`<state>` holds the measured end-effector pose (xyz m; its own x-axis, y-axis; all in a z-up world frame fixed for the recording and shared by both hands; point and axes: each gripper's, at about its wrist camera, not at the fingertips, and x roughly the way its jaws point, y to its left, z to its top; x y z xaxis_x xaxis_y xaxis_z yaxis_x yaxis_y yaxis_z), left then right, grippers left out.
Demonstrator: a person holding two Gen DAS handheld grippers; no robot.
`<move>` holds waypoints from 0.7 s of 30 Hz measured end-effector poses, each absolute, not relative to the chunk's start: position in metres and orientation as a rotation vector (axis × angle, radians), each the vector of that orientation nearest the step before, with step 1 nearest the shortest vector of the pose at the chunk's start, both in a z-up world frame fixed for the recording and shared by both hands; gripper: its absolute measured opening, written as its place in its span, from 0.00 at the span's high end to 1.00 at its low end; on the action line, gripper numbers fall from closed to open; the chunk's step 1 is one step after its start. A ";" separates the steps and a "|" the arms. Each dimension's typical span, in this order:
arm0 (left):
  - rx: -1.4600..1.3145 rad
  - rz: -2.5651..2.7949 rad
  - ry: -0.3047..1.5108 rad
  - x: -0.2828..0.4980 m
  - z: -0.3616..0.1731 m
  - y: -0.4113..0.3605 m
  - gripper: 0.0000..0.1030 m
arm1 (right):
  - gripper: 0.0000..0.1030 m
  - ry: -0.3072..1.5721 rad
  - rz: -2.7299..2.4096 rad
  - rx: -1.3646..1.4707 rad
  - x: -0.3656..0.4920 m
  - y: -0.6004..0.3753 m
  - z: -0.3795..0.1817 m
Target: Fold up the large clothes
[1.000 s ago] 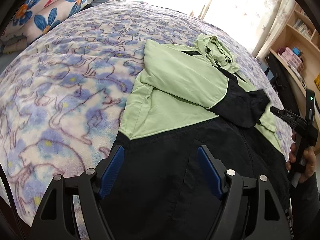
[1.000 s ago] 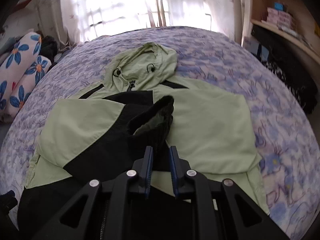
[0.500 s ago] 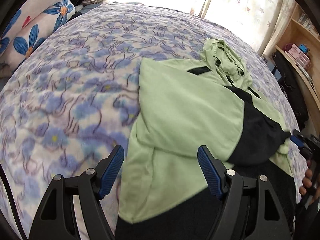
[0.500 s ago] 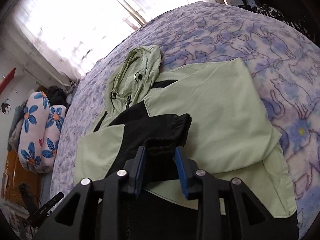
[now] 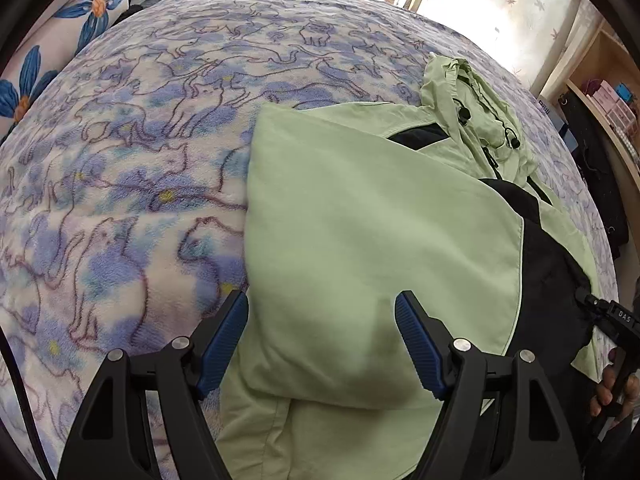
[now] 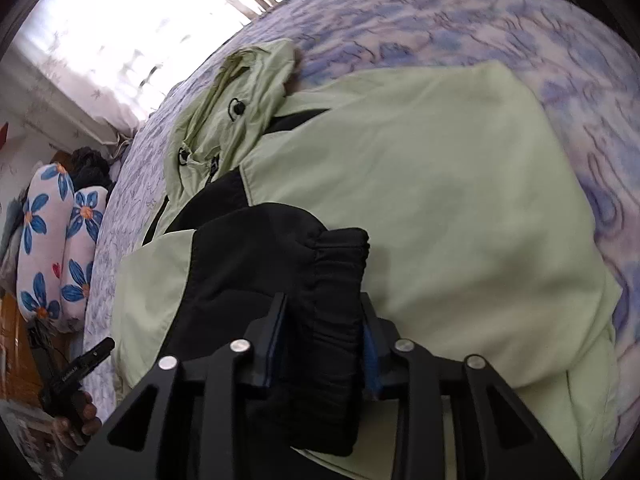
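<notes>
Now right gripper (image 6: 324, 344) reclosed on cuff (image 6: 340, 264).

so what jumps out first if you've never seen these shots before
The pale green and black hooded jacket lies spread on a blue-and-lilac cat-print blanket, sleeves folded in over its body. The right claw has just been closing, and its pads now pinch the black elastic cuff of one sleeve. The left claw hovers open over the folded green sleeve near the jacket's edge.
</notes>
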<state>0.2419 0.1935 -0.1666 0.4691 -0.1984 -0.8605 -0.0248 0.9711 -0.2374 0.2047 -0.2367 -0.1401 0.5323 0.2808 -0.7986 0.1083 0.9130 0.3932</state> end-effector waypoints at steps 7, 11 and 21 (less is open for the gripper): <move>-0.219 -0.069 0.967 0.242 -0.155 0.190 0.28 | 0.90 0.716 0.196 0.210 0.214 -0.202 -0.063; -0.219 -0.032 0.925 0.247 -0.155 0.187 0.28 | 0.90 0.689 0.133 0.133 0.236 -0.198 -0.077; -0.205 0.048 0.981 0.254 -0.184 0.191 0.28 | 0.90 0.699 -0.018 -0.019 0.233 -0.209 -0.131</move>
